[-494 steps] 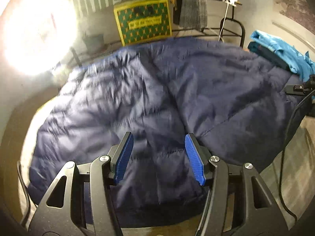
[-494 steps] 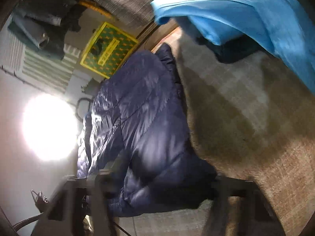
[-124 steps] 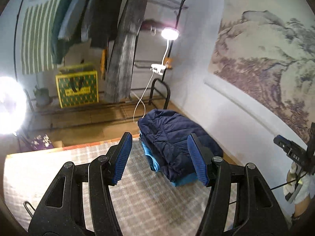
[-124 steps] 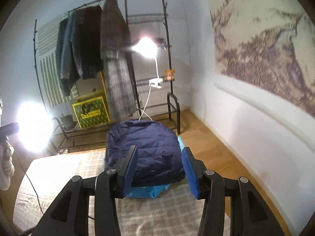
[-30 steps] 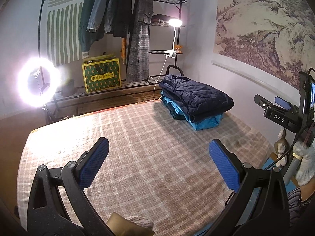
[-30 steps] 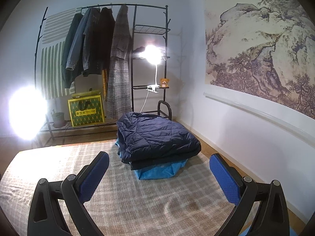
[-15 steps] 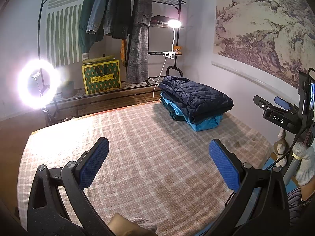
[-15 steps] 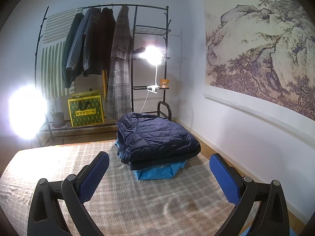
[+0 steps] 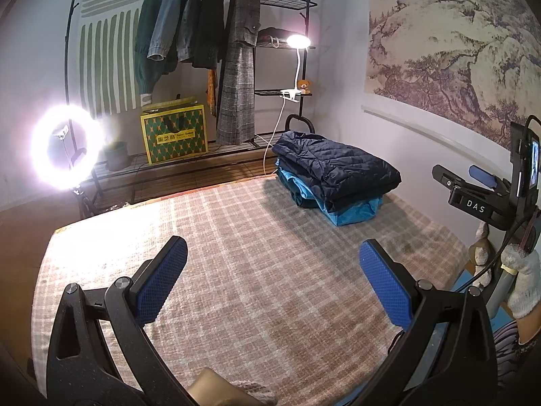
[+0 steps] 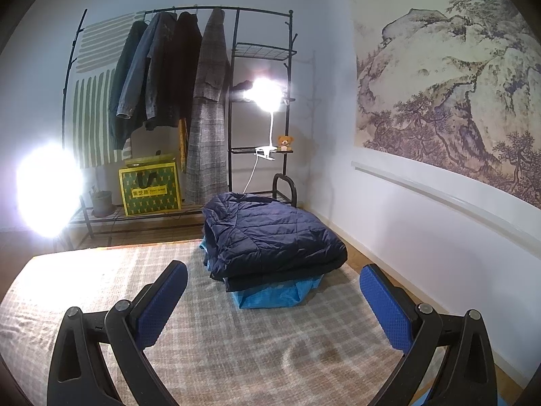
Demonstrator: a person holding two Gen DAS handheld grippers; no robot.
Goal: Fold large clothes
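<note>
A folded navy quilted jacket (image 9: 334, 165) lies on top of a folded light blue garment (image 9: 355, 211) at the far right corner of the checked bed cover (image 9: 253, 270). It shows in the right wrist view too, the jacket (image 10: 270, 233) over the blue garment (image 10: 274, 296). My left gripper (image 9: 272, 277) is open and empty, held well back above the cover. My right gripper (image 10: 272, 299) is open and empty, facing the stack from a distance. The right gripper's body (image 9: 487, 199) shows at the right edge of the left wrist view.
A black clothes rack (image 10: 236, 101) with hanging coats stands beyond the bed. A yellow-green bag (image 9: 174, 133) and a plant pot (image 10: 101, 203) sit on its lower shelf. A ring light (image 9: 64, 147) glares at left, a clip lamp (image 9: 299, 42) on the rack.
Since a second ago both grippers stay wide open and hold almost still; the view has barely shifted. Earlier they let go of the jacket on the blue garment and drew back.
</note>
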